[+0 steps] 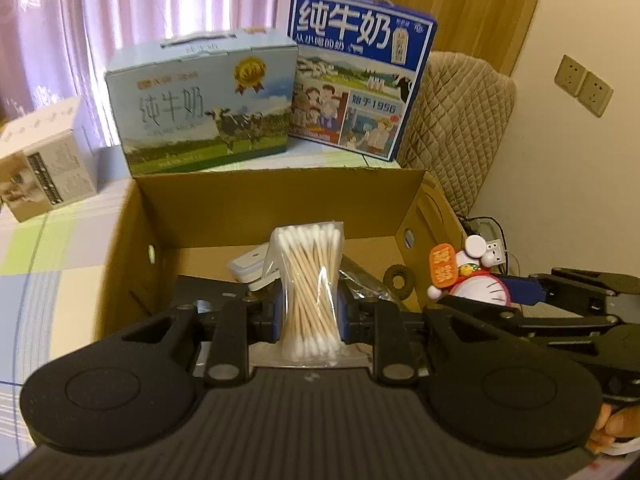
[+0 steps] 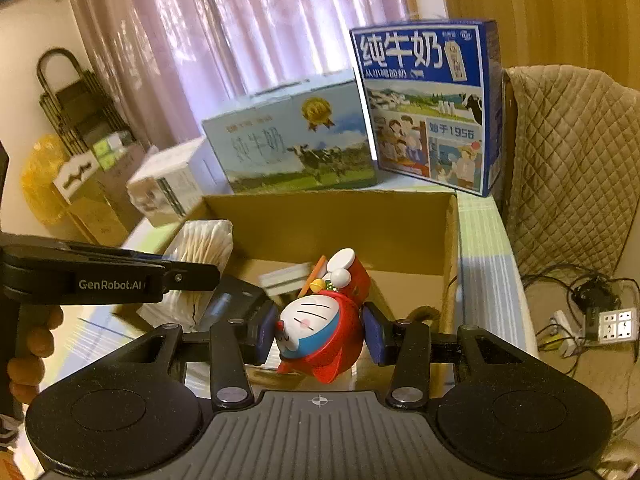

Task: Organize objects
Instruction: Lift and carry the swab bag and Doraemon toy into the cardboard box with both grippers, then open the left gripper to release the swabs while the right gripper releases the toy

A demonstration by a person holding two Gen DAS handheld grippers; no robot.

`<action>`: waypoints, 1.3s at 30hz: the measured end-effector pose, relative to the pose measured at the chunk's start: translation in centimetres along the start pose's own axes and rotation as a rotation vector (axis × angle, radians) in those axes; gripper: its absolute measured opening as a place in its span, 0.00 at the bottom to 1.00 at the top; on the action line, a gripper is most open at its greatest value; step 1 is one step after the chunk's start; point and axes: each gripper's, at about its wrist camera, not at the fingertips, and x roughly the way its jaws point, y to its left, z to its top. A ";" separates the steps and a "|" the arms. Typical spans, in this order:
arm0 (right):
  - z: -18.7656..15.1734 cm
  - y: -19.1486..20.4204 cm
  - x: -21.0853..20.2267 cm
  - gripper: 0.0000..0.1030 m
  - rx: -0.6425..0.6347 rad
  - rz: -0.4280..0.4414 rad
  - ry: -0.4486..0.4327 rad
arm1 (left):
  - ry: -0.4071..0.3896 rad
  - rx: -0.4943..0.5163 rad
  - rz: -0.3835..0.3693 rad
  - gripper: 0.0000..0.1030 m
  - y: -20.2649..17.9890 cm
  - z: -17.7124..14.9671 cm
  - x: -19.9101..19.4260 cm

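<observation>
The left gripper (image 1: 310,312) has its blue-padded fingers clamped on a clear plastic packet of wooden cotton swabs (image 1: 310,286), held upright above the open brown cardboard box (image 1: 280,204). The right gripper (image 2: 320,334) is closed on a red-and-blue cartoon cat figurine (image 2: 316,326) — tilted, also over the box. Inside the box lie a white flat device (image 1: 250,266) and a dark ring (image 1: 398,282). Two milk cartons — pale blue (image 1: 208,104) and dark blue (image 1: 360,80) — stand behind the box.
</observation>
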 end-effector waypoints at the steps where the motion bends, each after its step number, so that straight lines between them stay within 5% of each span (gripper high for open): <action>1: 0.2 -0.3 0.5 0.41 -0.005 -0.008 0.010 | 0.011 -0.003 0.000 0.20 -0.1 0.3 0.7; 15: 1.5 -3.3 6.8 0.41 -0.098 -0.093 0.123 | 0.169 -0.012 0.056 0.21 -0.6 1.8 9.7; 27: 2.7 -3.9 8.8 0.41 -0.153 -0.118 0.131 | 0.184 -0.002 0.058 0.22 -0.8 3.4 13.2; 39: 3.4 -4.0 9.8 0.41 -0.174 -0.128 0.134 | 0.164 0.021 0.090 0.54 0.5 4.4 13.2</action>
